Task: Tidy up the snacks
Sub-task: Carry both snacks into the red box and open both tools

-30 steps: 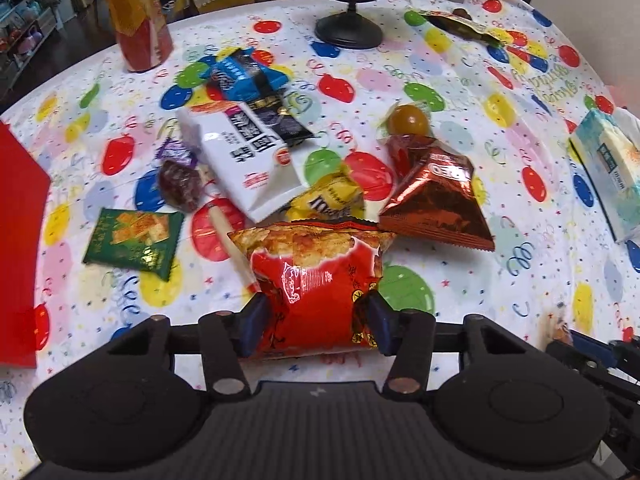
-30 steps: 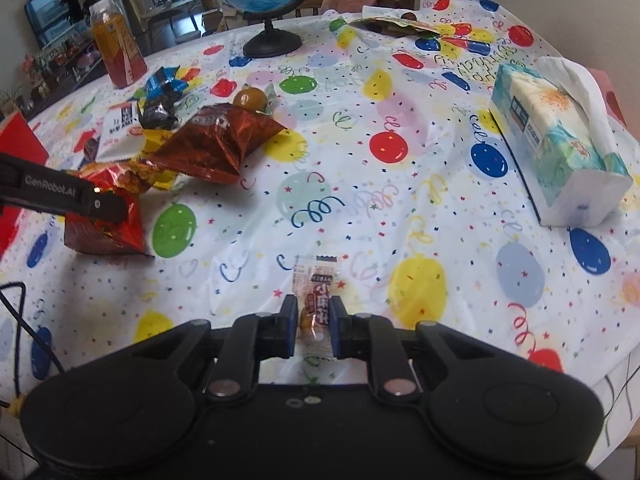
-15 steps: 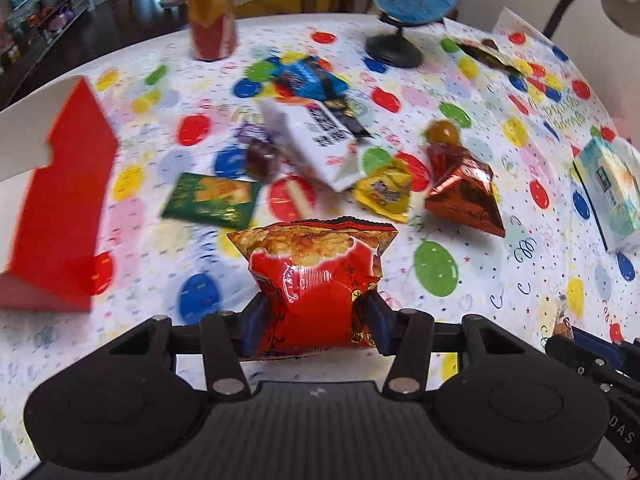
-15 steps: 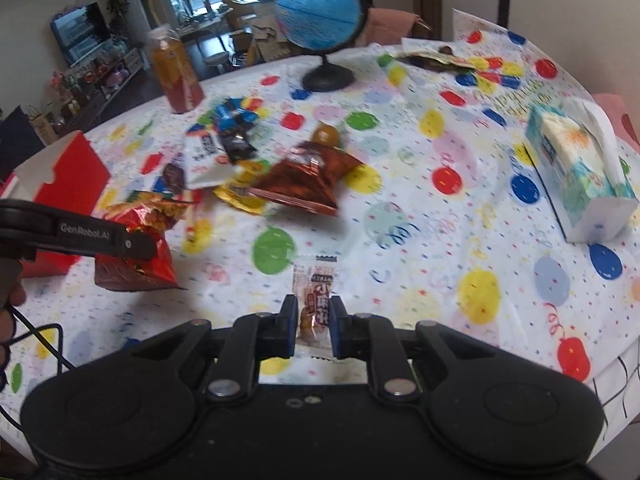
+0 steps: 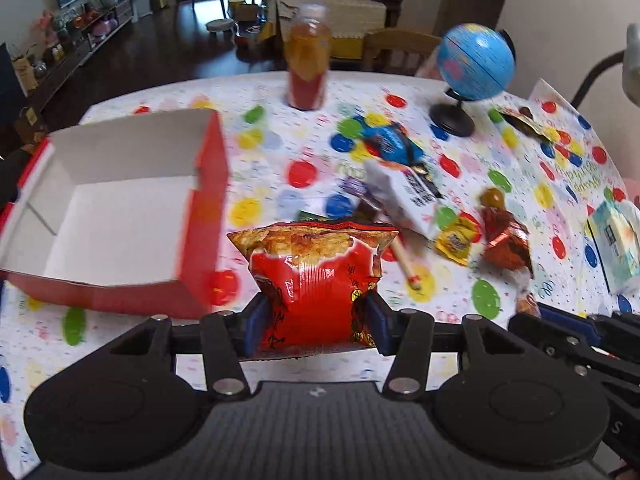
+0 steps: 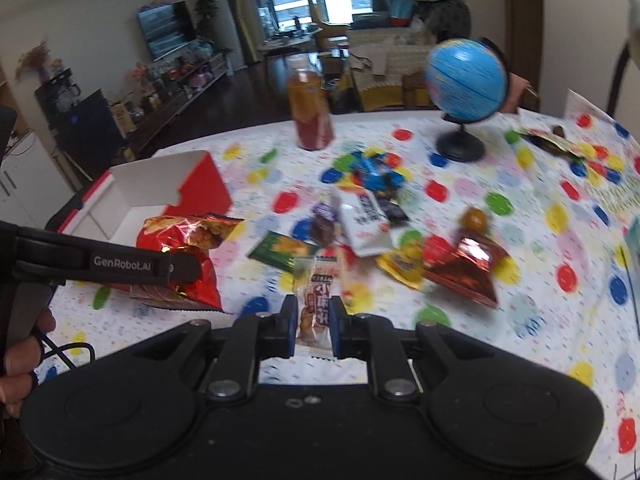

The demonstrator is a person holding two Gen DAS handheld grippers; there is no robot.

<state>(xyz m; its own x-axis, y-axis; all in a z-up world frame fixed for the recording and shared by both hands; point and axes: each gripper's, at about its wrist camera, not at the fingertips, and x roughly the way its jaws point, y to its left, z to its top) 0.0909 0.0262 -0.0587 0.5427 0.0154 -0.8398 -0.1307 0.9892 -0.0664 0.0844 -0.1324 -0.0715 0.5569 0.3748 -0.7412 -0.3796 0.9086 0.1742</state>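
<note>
The left claw (image 5: 312,322) is clenched on a red chip bag (image 5: 314,280), which stands upright between its two blue pads and hangs above the surface (image 5: 280,152). The right claw (image 6: 313,326) is clenched on a small clear snack packet (image 6: 316,300), held upright between its pads with most of the packet sticking out past the tips. Both claws point downward at a slant toward the surface.

In the right wrist view the left claw comes in from the left with the chip bag, and fingers (image 6: 18,360) of the person's hand are visible at the left edge beside a black cable. The left wrist view does not show this hand; it shows only a part of the right claw at the lower right corner.

To the left, just beyond the chip bag, stands an open red box (image 5: 120,216) with a white inside. Farther to the right lie loose snacks: a green packet (image 6: 282,250), a white packet (image 5: 404,196), a yellow packet (image 5: 458,240), a brown-red foil bag (image 5: 506,246) and a blue packet (image 5: 390,142). At the far side stand an orange drink bottle (image 5: 308,68) and a blue globe (image 5: 476,66). A tissue pack (image 5: 616,240) is at the right edge in the left view only.
</note>
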